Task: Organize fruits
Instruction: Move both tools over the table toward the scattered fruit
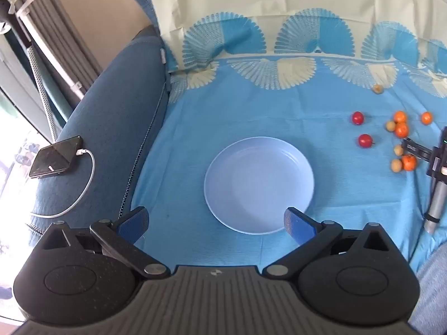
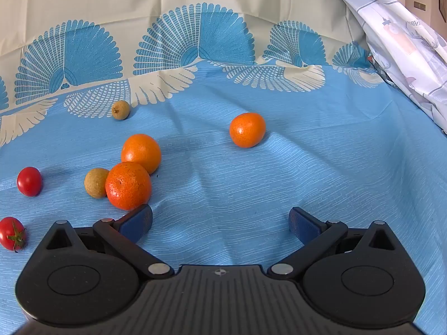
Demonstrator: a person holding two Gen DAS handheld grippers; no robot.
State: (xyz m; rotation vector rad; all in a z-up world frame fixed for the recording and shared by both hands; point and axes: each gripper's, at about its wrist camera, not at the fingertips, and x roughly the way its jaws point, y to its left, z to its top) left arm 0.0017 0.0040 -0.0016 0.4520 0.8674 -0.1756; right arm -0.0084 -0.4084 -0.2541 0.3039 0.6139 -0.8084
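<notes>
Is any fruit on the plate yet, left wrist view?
No, the plate is bare; the oranges and tomatoes all lie on the blue cloth to its right.

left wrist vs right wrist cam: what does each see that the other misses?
Left wrist only: the empty plate, a phone charging on the blue armrest, the open left gripper, and the right gripper's body at the frame's right edge.

Right wrist only: the open right gripper seen head-on, nothing between its fingers, and a pale patterned sheet at the upper right.

Both: the blue cloth, two tomatoes, oranges and small tan fruits lying loose on it.
</notes>
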